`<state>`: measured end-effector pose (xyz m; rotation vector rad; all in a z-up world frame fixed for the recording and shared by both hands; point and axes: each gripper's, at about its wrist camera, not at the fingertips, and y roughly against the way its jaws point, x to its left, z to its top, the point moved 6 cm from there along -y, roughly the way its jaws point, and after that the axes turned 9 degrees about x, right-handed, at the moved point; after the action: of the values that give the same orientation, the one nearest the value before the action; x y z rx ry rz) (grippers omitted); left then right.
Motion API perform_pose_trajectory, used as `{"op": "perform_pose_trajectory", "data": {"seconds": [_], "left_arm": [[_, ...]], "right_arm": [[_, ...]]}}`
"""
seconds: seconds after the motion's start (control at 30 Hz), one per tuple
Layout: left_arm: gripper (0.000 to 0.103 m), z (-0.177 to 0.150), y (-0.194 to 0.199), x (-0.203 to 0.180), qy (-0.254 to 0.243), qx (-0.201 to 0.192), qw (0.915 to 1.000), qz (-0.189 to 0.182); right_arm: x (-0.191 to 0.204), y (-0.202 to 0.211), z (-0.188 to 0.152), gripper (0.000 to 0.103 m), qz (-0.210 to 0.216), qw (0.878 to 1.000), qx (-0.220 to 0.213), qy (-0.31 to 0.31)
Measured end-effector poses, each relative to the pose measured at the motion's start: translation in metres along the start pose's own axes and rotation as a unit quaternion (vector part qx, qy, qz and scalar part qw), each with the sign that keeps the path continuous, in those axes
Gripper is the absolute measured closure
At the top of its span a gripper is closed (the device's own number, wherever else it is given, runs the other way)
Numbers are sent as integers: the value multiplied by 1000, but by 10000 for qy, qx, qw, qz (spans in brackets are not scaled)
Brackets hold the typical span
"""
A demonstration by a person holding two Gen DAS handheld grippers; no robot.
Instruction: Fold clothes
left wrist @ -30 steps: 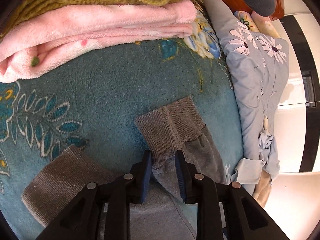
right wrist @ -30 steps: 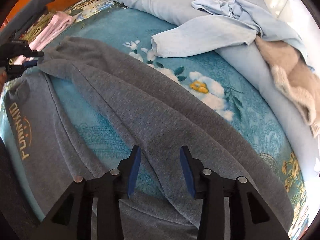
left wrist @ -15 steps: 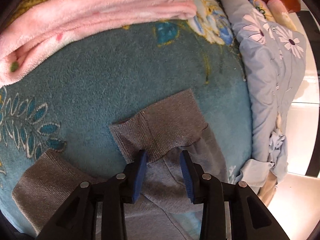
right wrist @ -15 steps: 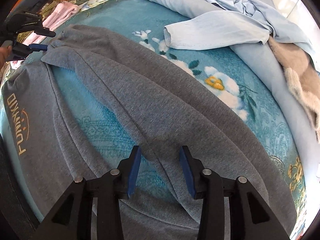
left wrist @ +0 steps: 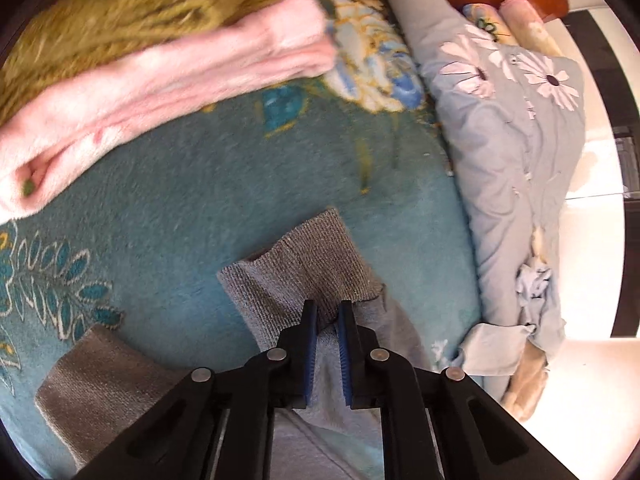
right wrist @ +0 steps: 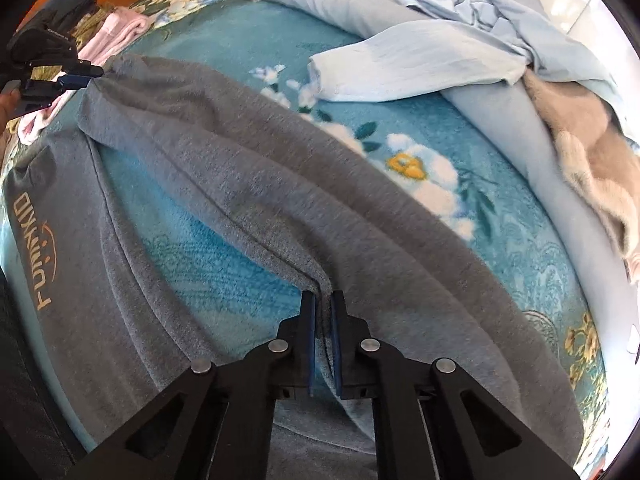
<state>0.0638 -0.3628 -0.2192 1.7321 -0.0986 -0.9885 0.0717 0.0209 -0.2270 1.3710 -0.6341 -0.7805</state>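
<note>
Left hand-held gripper (left wrist: 328,320) pinching ribbed cuff (left wrist: 304,264) | right hand-held gripper (right wrist: 323,312) pinching inseam of grey sweatpants (right wrist: 248,168) | handling: soft, limp, draping, sagging between grips

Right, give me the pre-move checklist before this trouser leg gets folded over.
1. Left gripper clamped on the grey trousers at the ribbed cuff; jaws just closed: ok.
2. Right gripper pinching the leg's inner edge further up; jaws just closed: ok.
3. Leg lies flat between the two grips: not ok, folds run along it.
4. Other leg, the one with the printed lettering, lies spread beside it: ok.
5. Pale blue garment clear of the trousers: ok.
6. Both fabric layers caught in each grip: cannot tell.
</note>
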Motion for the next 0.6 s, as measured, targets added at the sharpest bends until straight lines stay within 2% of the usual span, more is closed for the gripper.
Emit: {"op": "perform_pose_trajectory", "data": {"seconds": [0.1,0.17,0.2,0.27,0.3,0.37,0.43,0.5,0.6], "left_arm": [[93,7,29,-48,-530,-263,9951,-797],[93,7,49,-74,-920,-512,9859,-1298],[92,6,56,-81,-1070,-621,9822,-1411],[92,3,56,-70,-1182,-747,9824,-1236],[92,2,47,-53,-1092,-715,9864,-1002],[92,0,6,-7,-597,-296,9973,-314],[92,-10,-26,42,40,117,9999,65],[92,-22,-34,70,434,192,9988,-91],[91,-26,-28,74,454,113,9983,-341]], "right_arm": [[-30,39,22,97,-162,9983,-467,-313],[-49,72,28,97,-257,9948,-866,-471],[-52,83,34,97,-320,9930,-1043,-456],[-52,92,38,97,-465,9912,-1203,-312],[-44,90,34,97,-422,9925,-1136,-184],[-24,71,20,97,-343,9955,-871,119],[-2,42,1,97,-227,9981,-442,365],[15,15,-18,97,-36,9991,-50,426],[19,4,-24,97,126,9995,131,253]]}}
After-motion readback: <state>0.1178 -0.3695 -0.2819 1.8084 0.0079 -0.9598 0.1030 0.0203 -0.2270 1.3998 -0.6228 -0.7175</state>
